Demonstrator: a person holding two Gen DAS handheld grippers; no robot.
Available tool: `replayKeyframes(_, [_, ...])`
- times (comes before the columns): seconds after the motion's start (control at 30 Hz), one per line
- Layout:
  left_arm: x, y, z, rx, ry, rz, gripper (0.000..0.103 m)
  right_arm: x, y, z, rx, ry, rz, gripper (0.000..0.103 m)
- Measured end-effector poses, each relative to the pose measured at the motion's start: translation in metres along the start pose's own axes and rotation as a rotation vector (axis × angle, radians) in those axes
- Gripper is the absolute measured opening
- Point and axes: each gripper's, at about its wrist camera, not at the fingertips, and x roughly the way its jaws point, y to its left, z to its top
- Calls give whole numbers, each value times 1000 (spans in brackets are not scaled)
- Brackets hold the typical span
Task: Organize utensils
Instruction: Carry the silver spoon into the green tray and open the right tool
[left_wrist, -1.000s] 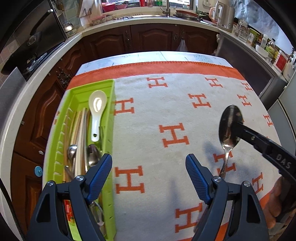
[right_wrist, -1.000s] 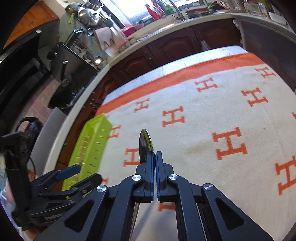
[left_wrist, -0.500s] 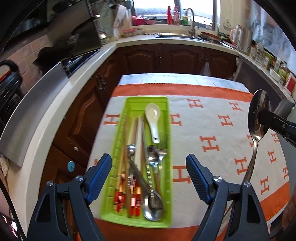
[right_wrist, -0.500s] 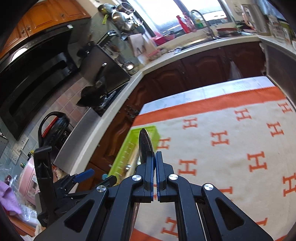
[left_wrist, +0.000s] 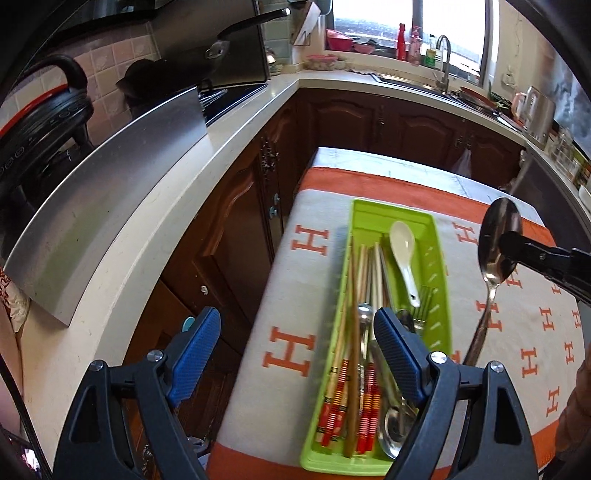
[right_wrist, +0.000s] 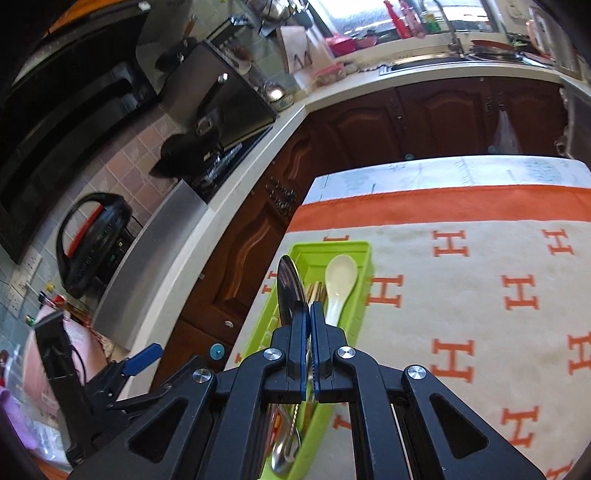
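Spoon (left_wrist: 496, 251) now beside tray (left_wrist: 441, 295), bowl-up

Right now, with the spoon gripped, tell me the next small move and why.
Probably carry the spoon left and lower it into the green tray. The right gripper pinches its bowl in the air, right of the tray where the other utensils lie; the left gripper is open and empty.
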Motion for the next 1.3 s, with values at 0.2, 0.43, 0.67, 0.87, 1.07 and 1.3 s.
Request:
replayKeyframes(0.2, [21,15,3,-27,23,10,84,66,14,-1,-43,76,-32,2])
replayKeyframes(0.43, [38,26,2,-50,49,17,84,113,21,-9,-78,146,-73,4])
replayKeyframes(0.67, [40,29,-1,-61,60,8,84,111,15,-13,-65,140,-93,21])
replayKeyframes(0.87, [34,24,-5,-65,75,-14,87,86,12,-20,-87,140,-121,21])
replayKeyframes(1.07, [24,11,-10,-57,98,-51,92,55,6,-41,-131,138,-170,21])
replayKeyframes(1.3, [12,-15,-22,-9,125,-104,92,18,-6,-61,-135,121,-209,26])
